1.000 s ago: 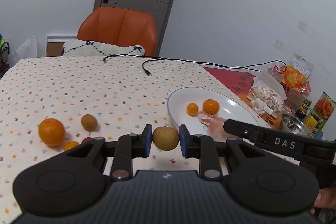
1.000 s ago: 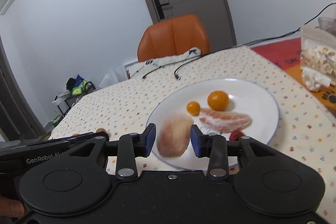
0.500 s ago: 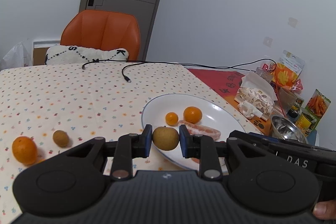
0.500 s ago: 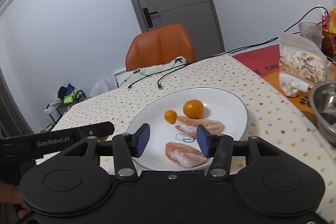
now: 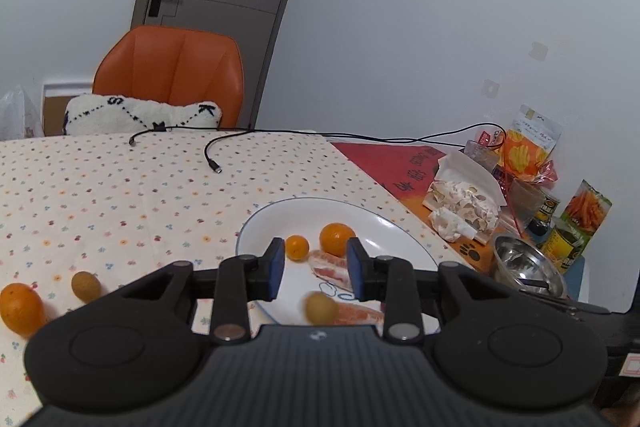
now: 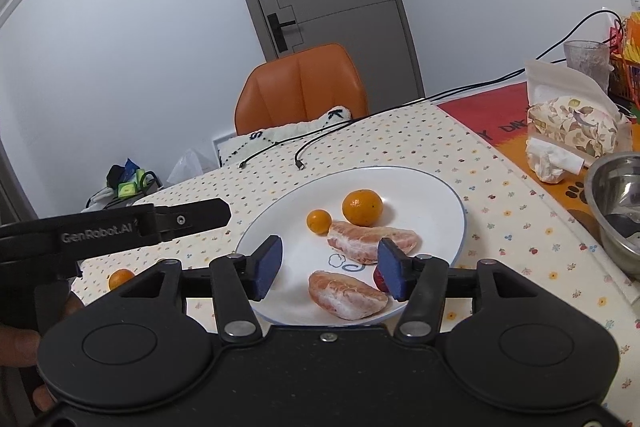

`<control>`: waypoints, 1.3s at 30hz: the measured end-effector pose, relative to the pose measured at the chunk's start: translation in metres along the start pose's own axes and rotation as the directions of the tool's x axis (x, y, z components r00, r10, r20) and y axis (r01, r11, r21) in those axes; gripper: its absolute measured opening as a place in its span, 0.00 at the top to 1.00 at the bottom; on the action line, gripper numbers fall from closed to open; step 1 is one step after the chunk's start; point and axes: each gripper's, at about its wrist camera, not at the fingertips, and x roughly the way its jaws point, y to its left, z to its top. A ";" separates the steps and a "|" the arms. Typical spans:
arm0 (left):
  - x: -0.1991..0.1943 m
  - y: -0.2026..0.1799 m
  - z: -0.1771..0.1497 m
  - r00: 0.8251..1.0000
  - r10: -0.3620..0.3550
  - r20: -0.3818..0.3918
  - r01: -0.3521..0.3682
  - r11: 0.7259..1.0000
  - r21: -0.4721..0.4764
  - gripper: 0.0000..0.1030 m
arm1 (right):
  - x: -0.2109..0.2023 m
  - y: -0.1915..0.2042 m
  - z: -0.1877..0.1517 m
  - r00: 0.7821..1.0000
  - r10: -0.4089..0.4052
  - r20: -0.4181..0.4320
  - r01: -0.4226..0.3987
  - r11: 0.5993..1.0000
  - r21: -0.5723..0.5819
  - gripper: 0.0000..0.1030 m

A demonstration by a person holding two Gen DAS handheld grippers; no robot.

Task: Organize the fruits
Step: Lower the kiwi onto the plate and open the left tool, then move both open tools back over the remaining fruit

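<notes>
Over the near rim of the white plate (image 5: 404,227), my left fingers (image 5: 316,269) now stand apart with nothing between them, where half a second ago they were clamped on the small brown fruit (image 5: 321,307); that fruit now shows blurred below the gap, low over the plate's front edge, and I cannot tell whether it has landed or is in mid-drop. I judge the release made, so one more fruit is all but on the plate, though a round thing let go near the rim may roll off. My right fingers (image 6: 329,269) are also wide open and empty, as they were half a second ago, with the peeled citrus piece (image 6: 347,294) they put down lying on the plate just beyond them. The brown fruit looks round, dull and tan, smaller than the mandarin (image 6: 362,207) and about the size of a kiwi or longan; its skin seems matt. Also on the plate are a tiny orange fruit (image 6: 319,221), a second peeled segment (image 6: 370,245) and something red (image 6: 378,279) half hidden behind my right fingertip. On the spotted counter (image 5: 120,195) to the left, an orange (image 5: 21,308) and another brown fruit (image 5: 85,286) wait, so the job looks roughly half done.
</notes>
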 end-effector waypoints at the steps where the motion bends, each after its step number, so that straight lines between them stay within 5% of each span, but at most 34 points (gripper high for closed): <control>1: -0.001 0.002 0.000 1.000 0.008 -0.001 -0.008 1.000 -0.005 0.63 | 0.001 0.001 0.000 1.000 0.002 -0.003 -0.002 1.000 0.000 0.48; 18: -0.032 0.042 0.000 0.990 0.137 0.019 -0.135 0.989 -0.055 0.27 | 0.013 0.031 -0.001 0.997 0.068 -0.026 -0.069 0.997 -0.034 0.37; 39: -0.062 0.091 -0.011 0.960 0.280 0.012 -0.277 0.953 -0.121 0.23 | 0.037 0.063 -0.004 0.981 0.176 -0.077 -0.180 0.982 -0.051 0.26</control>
